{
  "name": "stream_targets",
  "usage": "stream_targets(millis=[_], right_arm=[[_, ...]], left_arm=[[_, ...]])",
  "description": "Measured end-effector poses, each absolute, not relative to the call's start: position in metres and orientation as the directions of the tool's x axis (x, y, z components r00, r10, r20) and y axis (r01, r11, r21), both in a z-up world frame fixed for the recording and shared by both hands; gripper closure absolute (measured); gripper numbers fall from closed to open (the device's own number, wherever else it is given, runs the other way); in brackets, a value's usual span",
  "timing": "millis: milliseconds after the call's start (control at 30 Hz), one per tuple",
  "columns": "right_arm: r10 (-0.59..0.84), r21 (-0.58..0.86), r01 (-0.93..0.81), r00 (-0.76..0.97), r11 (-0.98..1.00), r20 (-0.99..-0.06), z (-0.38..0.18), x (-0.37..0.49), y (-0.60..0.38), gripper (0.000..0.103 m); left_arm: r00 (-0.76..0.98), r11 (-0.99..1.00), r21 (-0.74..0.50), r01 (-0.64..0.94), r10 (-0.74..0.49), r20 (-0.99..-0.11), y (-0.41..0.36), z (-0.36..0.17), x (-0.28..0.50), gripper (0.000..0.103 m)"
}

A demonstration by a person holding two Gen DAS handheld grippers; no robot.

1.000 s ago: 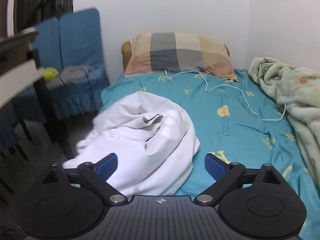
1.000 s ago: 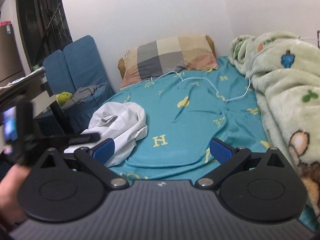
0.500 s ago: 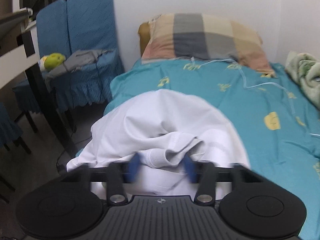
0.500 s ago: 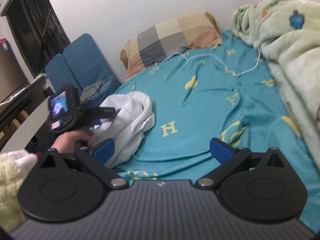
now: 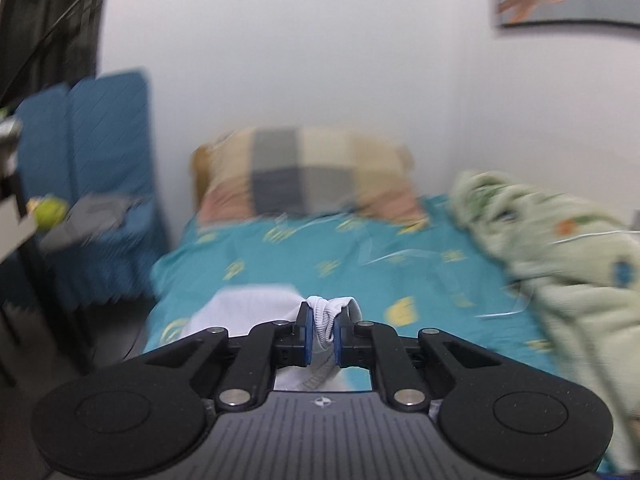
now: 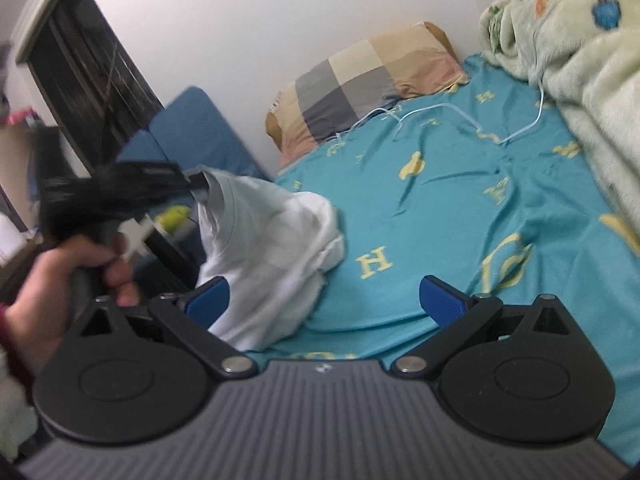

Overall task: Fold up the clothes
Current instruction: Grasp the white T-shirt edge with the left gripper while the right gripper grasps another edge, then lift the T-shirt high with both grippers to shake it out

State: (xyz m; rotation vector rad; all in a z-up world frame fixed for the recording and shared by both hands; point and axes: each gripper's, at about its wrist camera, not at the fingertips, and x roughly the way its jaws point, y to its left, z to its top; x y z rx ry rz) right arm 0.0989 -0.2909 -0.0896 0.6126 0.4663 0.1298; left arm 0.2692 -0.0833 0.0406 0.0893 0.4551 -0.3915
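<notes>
A white garment (image 6: pixel 272 240) lies bunched at the left edge of the teal bed sheet (image 6: pixel 460 200), one part pulled up into a peak. My left gripper (image 5: pixel 323 320) has its jaws closing, and the blue pads pinch the garment's ribbed white hem (image 5: pixel 330 312); the rest of the garment (image 5: pixel 248 308) hangs below. In the right wrist view the left gripper (image 6: pixel 196 184) is a dark blur in a person's hand (image 6: pixel 60 280), lifting the cloth. My right gripper (image 6: pixel 324 296) is open and holds nothing; its left pad sits just in front of the garment's near edge.
A checked pillow (image 6: pixel 372 76) lies at the head of the bed against the white wall. A pale green blanket (image 6: pixel 580 60) is piled along the right side. A thin white cable (image 6: pixel 440 110) runs across the sheet. Blue-covered chairs (image 5: pixel 92 160) stand left of the bed.
My left gripper went from wide open to closed on the white garment's hem and rose, pulling the cloth up. The right gripper stayed open; its view rolled and dipped.
</notes>
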Motion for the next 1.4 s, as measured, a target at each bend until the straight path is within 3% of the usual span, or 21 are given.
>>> stream_targets(millis=[233, 400, 567, 633, 667, 700, 767, 867, 1033, 1167, 1400], right_arm=[[0.311, 0.708, 0.009, 0.895, 0.706, -0.320, -0.088, 0.088, -0.299, 0.000], [0.464, 0.838, -0.125, 0.871, 0.532, -0.165, -0.091, 0.089, -0.295, 0.000], [0.453, 0.844, -0.180, 0.888, 0.506, -0.082, -0.083, 0.089, -0.294, 0.000], [0.449, 0.853, -0.171, 0.890, 0.493, -0.081, -0.085, 0.092, -0.296, 0.011], [0.445, 0.853, -0.161, 0.891, 0.497, -0.091, -0.086, 0.094, -0.297, 0.032], [0.441, 0.849, -0.146, 0.891, 0.508, -0.110, -0.087, 0.096, -0.297, 0.041], [0.419, 0.823, -0.106, 0.892, 0.559, -0.170, -0.088, 0.100, -0.295, 0.076], [0.377, 0.805, -0.078, 0.907, 0.589, -0.188, -0.087, 0.100, -0.300, 0.095], [0.304, 0.775, -0.082, 0.941, 0.626, -0.146, -0.069, 0.095, -0.315, 0.096], [0.272, 0.721, -0.153, 0.961, 0.676, -0.051, -0.037, 0.081, -0.328, 0.096], [0.261, 0.478, -0.279, 0.960, 0.833, 0.104, 0.049, 0.033, -0.336, 0.096]], left_arm=[[0.764, 0.840, -0.034, 0.542, -0.509, -0.396, -0.116, 0.098, 0.182, 0.093], [0.708, 0.783, -0.038, 0.620, -0.580, -0.404, -0.143, 0.105, 0.149, 0.093], [0.657, 0.732, -0.043, 0.680, -0.634, -0.408, -0.166, 0.101, 0.125, 0.093], [0.647, 0.724, -0.055, 0.687, -0.646, -0.405, -0.170, 0.100, 0.120, 0.093], [0.648, 0.725, -0.060, 0.687, -0.648, -0.400, -0.171, 0.099, 0.122, 0.093], [0.657, 0.730, -0.060, 0.680, -0.645, -0.390, -0.171, 0.099, 0.121, 0.093], [0.680, 0.748, -0.063, 0.661, -0.633, -0.370, -0.170, 0.097, 0.130, 0.093], [0.714, 0.778, -0.090, 0.622, -0.610, -0.342, -0.163, 0.097, 0.143, 0.093], [0.755, 0.802, -0.106, 0.588, -0.591, -0.284, -0.141, 0.118, 0.126, 0.093], [0.784, 0.810, -0.106, 0.577, -0.585, -0.208, -0.117, 0.144, 0.098, 0.093], [0.803, 0.803, -0.120, 0.584, -0.593, -0.059, -0.065, 0.199, 0.021, 0.093]])
